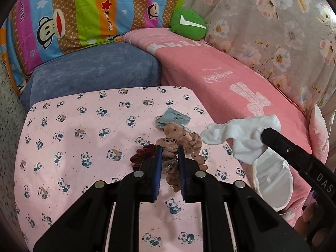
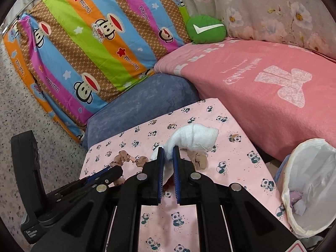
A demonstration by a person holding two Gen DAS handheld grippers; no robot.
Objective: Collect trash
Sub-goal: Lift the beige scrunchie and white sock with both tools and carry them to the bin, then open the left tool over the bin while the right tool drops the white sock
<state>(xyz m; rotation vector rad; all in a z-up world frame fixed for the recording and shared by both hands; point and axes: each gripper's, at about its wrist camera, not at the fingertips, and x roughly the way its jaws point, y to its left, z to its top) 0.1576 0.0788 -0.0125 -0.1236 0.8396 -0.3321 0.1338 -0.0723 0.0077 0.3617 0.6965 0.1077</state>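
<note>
The left gripper (image 1: 170, 147) pinches a brown scrunchie (image 1: 180, 145), the right gripper (image 2: 168, 149) a white cloth (image 2: 193, 138), both unbinned; beside the bin (image 2: 294, 214) scraps remain.

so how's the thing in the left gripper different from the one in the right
The left gripper is shut on a tan scrunchie: ruffled, sheer, dark-dotted. The right gripper is shut on a white cloth: plain, opaque, bunched in one lump. The scrunchie trails down in loops; the cloth bulges past the fingertips. Both are soft fabric, lifted off the panda-print cover.
</note>
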